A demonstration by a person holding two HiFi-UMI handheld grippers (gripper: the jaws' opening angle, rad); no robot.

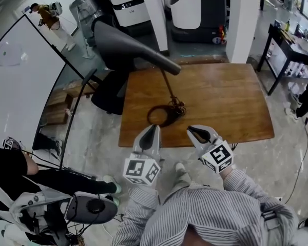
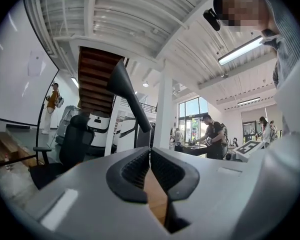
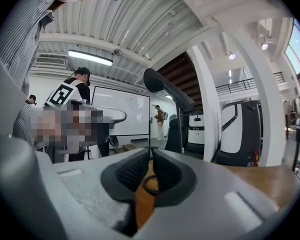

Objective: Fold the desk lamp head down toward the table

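Observation:
The desk lamp stands on the wooden table (image 1: 226, 101). Its dark cone-shaped head (image 1: 128, 44) is raised and points to the upper left. A thin arm (image 1: 169, 86) runs from the head down to the ring-shaped base (image 1: 161, 115). Both grippers hover at the table's near edge, short of the base and touching nothing. My left gripper (image 1: 153, 128) is shut and empty, and so is my right gripper (image 1: 193, 130). In the left gripper view the lamp head (image 2: 126, 91) rises above the shut jaws (image 2: 150, 151). The right gripper view shows the head (image 3: 165, 86) and base ring (image 3: 150, 184) beyond its shut jaws (image 3: 151, 154).
A black office chair (image 1: 110, 91) stands at the table's far left corner. White machines (image 1: 187, 9) and a pillar (image 1: 244, 19) are behind the table. A whiteboard panel (image 1: 20, 86) is on the left, a black desk (image 1: 292, 50) on the right. People stand around the room.

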